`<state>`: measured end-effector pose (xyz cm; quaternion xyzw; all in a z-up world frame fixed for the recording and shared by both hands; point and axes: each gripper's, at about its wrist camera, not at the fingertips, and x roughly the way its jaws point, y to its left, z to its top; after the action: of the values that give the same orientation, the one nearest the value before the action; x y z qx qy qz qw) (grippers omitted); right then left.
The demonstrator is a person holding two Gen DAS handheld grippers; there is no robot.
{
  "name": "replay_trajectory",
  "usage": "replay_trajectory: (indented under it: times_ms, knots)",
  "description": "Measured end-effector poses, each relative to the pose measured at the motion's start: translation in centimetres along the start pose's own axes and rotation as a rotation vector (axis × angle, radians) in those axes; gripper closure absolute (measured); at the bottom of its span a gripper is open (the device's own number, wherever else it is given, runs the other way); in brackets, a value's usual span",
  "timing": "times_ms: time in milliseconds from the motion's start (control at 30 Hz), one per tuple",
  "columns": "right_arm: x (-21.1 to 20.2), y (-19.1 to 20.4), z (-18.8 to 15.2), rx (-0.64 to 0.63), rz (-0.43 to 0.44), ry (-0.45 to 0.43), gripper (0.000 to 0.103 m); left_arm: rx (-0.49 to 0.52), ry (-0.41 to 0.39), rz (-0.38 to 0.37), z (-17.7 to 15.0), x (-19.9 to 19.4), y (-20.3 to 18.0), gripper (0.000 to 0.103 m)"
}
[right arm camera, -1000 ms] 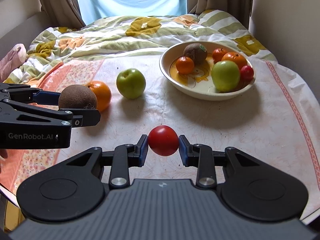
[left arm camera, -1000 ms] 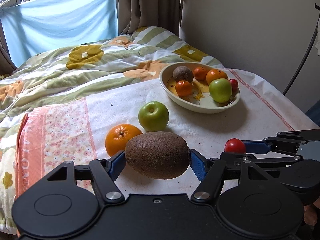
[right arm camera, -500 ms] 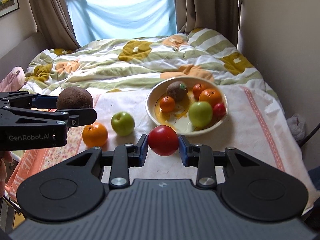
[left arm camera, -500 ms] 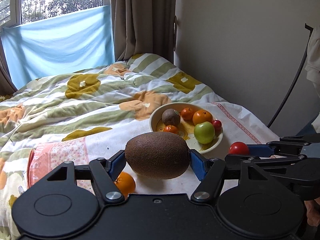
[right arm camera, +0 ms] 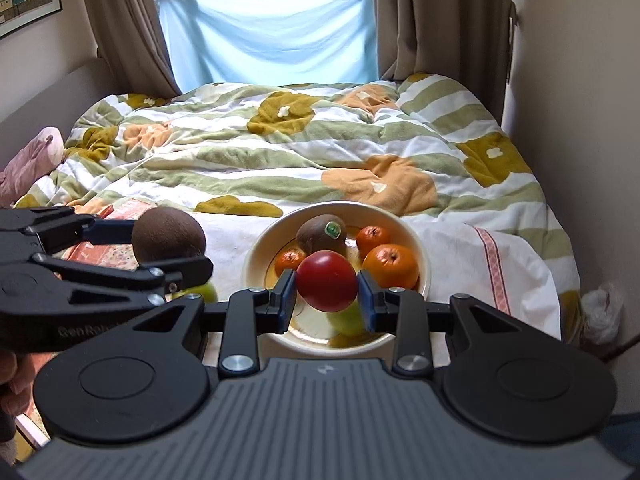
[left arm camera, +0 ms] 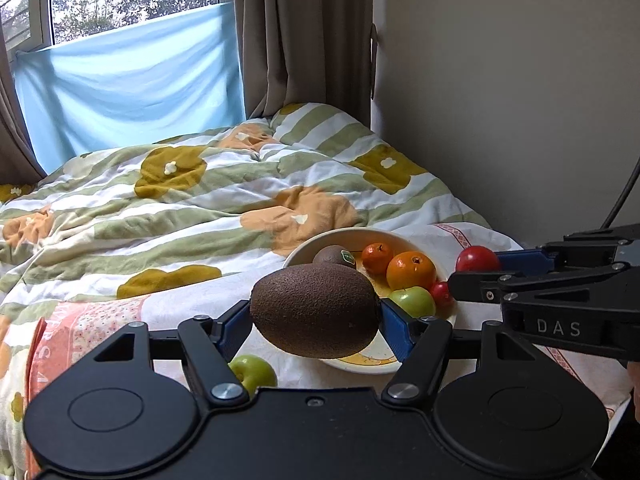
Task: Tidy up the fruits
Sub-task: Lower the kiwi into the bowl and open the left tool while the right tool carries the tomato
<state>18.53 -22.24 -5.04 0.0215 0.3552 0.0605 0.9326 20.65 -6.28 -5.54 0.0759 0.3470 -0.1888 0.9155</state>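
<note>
Your held tomato [right arm camera: 327, 286] covers most of the bowl's green apple [right arm camera: 349, 319]; the loose green apple [left arm camera: 253, 372] sits half hidden behind your left gripper [left arm camera: 316, 320]

Your left wrist camera sat just behind its fingers [left arm camera: 394, 330], tilted down across the bed toward the window, close over the bowl [left arm camera: 304, 245] ahead of them. Your right wrist camera sat likewise behind its fingers [right arm camera: 285, 300], facing the same way. Both views shared the bowl, the quilt [right arm camera: 280, 152] and blue cloth [left arm camera: 128, 80] beyond the fingertips, and each caught the other gripper beside its own fingers.
</note>
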Motion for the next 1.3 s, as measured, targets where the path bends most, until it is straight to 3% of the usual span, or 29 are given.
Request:
replay_trajectory:
  times_ms: [400,733,767,867,1300]
  knots:
    - [6.7,-5.0,2.0,-0.046,0.09,0.076,0.055,0.036,0.141,0.037,-0.9,8.3,-3.3,0.031]
    - [9.2,-6.3,2.3,-0.062,0.137,0.105,0.055,0.103,0.217,0.057,-2.0,11.1,-4.9,0.029]
    - [9.3,-6.4,2.4,-0.065,0.139,0.106,0.055,0.104,0.219,0.058,-2.0,11.1,-4.9,0.027]
    - [9.6,-6.5,2.6,-0.073,0.144,0.108,0.055,0.109,0.182,0.069,-1.8,10.4,-4.9,0.003]
    - [11.8,-6.1,4.4,-0.164,0.161,0.096,0.055,0.04,0.14,0.092,-0.7,7.8,-3.6,0.002]
